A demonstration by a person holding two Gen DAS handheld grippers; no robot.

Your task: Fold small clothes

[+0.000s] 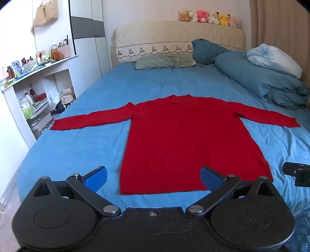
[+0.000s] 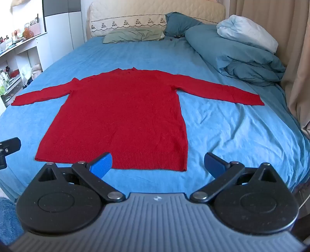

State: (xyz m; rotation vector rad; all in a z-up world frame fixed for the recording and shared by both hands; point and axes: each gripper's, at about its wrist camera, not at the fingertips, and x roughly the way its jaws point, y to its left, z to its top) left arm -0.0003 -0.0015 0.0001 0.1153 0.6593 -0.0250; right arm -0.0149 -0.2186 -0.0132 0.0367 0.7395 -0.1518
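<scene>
A red knitted sweater lies flat and face-up on a bed covered by a blue sheet, both long sleeves stretched straight out to the sides and the ribbed hem toward the cameras. Everything else is placed relative to this sweater.

Just short of the hem, the left gripper hovers with its blue-padded fingers spread wide and nothing between them. The right gripper does the same, spread wide and empty, near the hem's right corner.

Beyond the sweater's collar, a grey-green pillow and a darker teal pillow rest against a cream padded headboard trimmed with an embroidered border. A row of small plush toys sits along the top of the headboard.

Past the right sleeve, a bundled blue duvet is heaped at the bed's edge, with a pale blue blanket on top and beige curtains behind.

Past the left sleeve, beside the bed, stand white shelves crowded with bottles and small items, and a white and grey wardrobe.
</scene>
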